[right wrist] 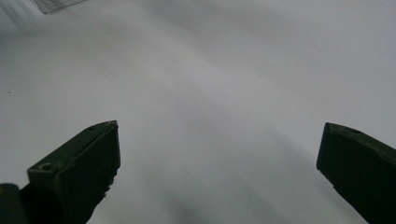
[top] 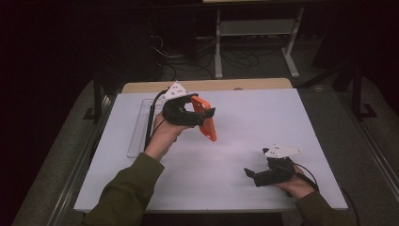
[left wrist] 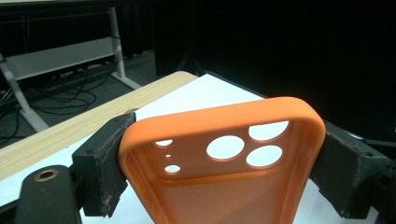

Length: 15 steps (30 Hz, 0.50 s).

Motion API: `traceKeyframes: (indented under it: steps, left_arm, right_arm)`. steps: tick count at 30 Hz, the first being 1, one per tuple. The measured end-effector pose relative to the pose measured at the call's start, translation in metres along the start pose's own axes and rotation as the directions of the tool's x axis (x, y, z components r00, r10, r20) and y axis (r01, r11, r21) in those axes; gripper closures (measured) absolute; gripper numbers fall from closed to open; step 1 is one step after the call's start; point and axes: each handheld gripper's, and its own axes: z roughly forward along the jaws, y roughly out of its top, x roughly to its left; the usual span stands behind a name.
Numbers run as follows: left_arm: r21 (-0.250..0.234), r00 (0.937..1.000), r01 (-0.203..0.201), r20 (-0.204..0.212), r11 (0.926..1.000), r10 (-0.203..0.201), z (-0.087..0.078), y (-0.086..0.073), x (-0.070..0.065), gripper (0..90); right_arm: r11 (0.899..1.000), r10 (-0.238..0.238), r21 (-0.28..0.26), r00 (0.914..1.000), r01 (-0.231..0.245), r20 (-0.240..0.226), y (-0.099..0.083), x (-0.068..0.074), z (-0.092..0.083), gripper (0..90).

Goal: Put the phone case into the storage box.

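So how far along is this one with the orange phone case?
Done: the left hand-held gripper has the orange phone case clamped across its sides and lifted off the white table. In hand: the case hangs tilted in the air, camera cutouts visible. Left: the right hand-held gripper rests open near the table's front edge with nothing between its jaws; the case is not yet placed anywhere.

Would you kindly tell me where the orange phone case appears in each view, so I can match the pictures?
High view: the phone case sits left of centre, lifted off the white table, clamped in the left gripper.
Left gripper view: it fills the lower middle, camera holes facing us, pinched across its width.
Right gripper view: not in it.
Shared landmark: the white table.
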Motion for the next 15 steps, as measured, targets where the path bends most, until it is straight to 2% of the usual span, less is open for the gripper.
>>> traceKeyframes:
  steps: [15]
  left_arm:
    - [-0.013, 0.9982, -0.006, -0.060, 0.9999, 0.005, -0.006, 0.010, 0.020, 15.2]
  right_arm:
    - [1.000, 0.000, -0.001, 1.0000, 0.000, 0.000, 0.000, 0.000, 0.000, 0.0]
